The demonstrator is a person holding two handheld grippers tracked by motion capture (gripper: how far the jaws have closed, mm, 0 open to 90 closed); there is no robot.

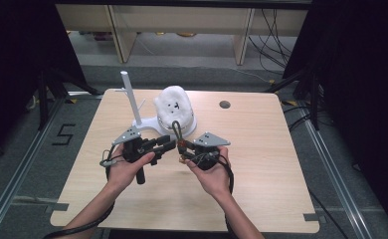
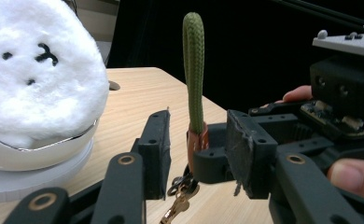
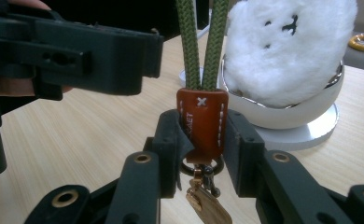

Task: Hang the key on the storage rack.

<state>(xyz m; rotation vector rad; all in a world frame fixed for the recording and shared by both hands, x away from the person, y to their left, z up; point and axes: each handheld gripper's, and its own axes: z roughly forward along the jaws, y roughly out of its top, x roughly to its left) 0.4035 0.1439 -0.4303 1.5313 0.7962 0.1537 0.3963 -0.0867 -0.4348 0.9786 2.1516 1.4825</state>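
A keychain with a green braided cord loop (image 3: pixel 189 46), a brown leather tab (image 3: pixel 202 123) and a brass clip (image 3: pixel 208 205) is held upright above the table. My right gripper (image 3: pixel 203 140) is shut on the leather tab, and the cord rises from it. My left gripper (image 2: pixel 199 149) stands open from the opposite side. The cord (image 2: pixel 194 70) and tab are between its pads (image 2: pixel 154 149), which do not press on them. In the high view the left gripper (image 1: pixel 169 143) and right gripper (image 1: pixel 182 147) meet nose to nose in front of the plush.
A white fluffy plush (image 1: pixel 173 107) with a stitched black face sits in a white bowl-shaped stand just behind the grippers. A white post stand (image 1: pixel 130 94) rises at the back left. The wooden table (image 1: pixel 261 164) has a cable hole (image 1: pixel 225 104) at the back right.
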